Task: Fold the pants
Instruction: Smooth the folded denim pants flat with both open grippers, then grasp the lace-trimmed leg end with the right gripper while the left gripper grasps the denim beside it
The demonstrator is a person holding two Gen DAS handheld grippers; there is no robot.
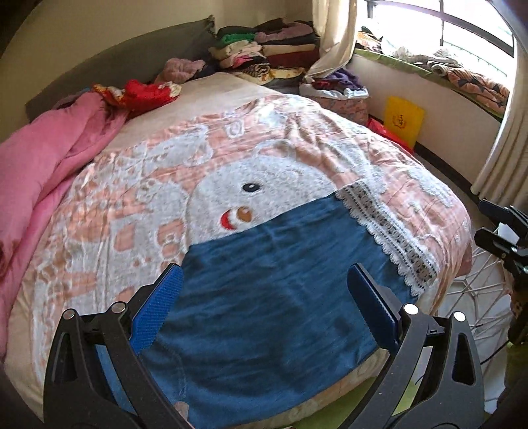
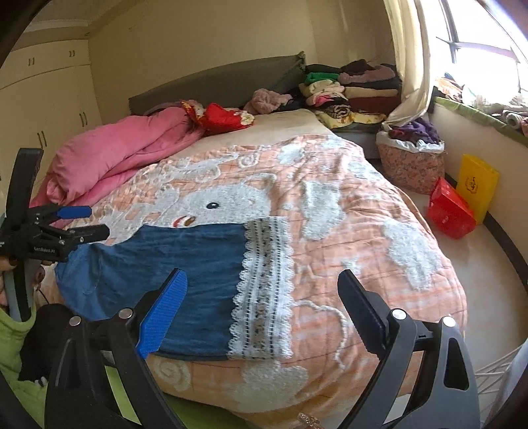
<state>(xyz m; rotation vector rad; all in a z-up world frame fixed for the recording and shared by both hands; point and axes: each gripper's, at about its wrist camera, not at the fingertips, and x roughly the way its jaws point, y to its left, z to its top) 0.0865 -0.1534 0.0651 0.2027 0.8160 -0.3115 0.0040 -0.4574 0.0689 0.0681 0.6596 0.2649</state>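
Both cameras sit at the foot of the bed [image 1: 231,89] and look along it toward the headboard [image 2: 214,82]. The left wrist view is low and close over the pants [image 1: 264,280], which lie between its own gripper [image 1: 264,280] fingers. It faces a little to the right, so the window [image 1: 445,23] is in its upper right corner. The right wrist view stands further right and a bit higher. It looks slightly left, so the wardrobe [image 2: 43,99] and the left gripper [image 2: 85,221] enter at its left edge. Both views share the pants [image 2: 171,264], the blanket [image 2: 330,204], the pink quilt [image 1: 43,158] and the pile of clothes [image 2: 349,89].
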